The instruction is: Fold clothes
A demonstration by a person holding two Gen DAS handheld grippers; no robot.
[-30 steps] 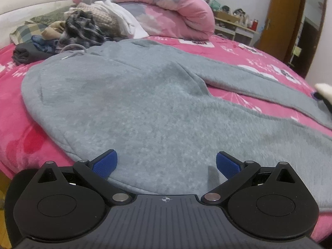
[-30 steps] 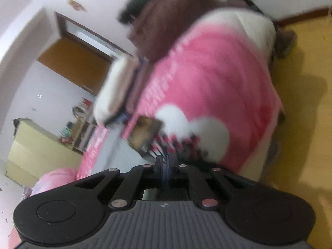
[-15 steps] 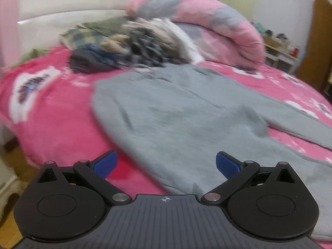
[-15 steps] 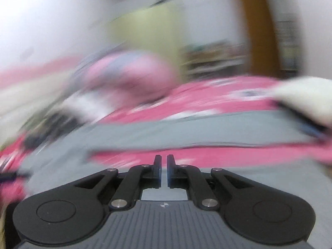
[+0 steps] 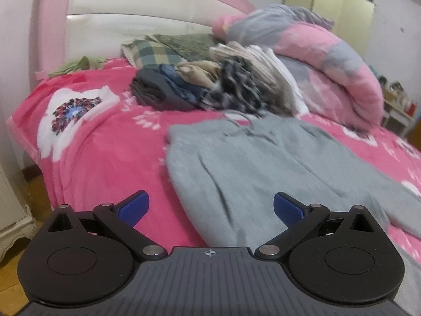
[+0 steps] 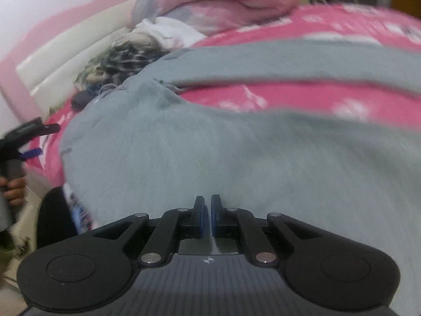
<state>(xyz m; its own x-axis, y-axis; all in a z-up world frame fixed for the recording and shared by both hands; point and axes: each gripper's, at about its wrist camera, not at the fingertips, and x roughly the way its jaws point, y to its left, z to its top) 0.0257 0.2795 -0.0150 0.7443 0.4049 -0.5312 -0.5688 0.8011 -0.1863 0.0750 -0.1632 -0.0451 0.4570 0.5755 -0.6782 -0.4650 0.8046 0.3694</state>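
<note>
Your left gripper [image 5: 211, 209] has its blue pads spread wide apart with nothing between them. It hangs over the near edge of the bed [image 5: 110, 142], pointing toward the near-left hem of the grey sweatshirt [image 5: 252, 163], which lies spread flat on the pink flowered blanket. From this view the garment runs from the near edge back toward the far end of the bed, with its drawstrings lying at the far end and one sleeve trailing off to the right.

Your right gripper [image 6: 207, 214] has its fingers drawn together, only a thin slit showing between the pads, and no cloth is caught in them. It sits low over the body of the sweatshirt [image 6: 210, 144]; whether the tips touch the fabric cannot be told through the blur. In the right wrist view a long sleeve stretches across the far side, with a strip of pink blanket [image 6: 263, 97] showing between it and the body. At the far left edge of that view your left hand [image 6: 14, 189] is wrapped round the handle of the other gripper.

Beyond the sweatshirt, near the white and pink headboard [image 5: 118, 29], stands a pile of folded clothes [image 5: 210, 87], and just right of it lies a rolled pink and grey quilt [image 5: 315, 60].
</note>
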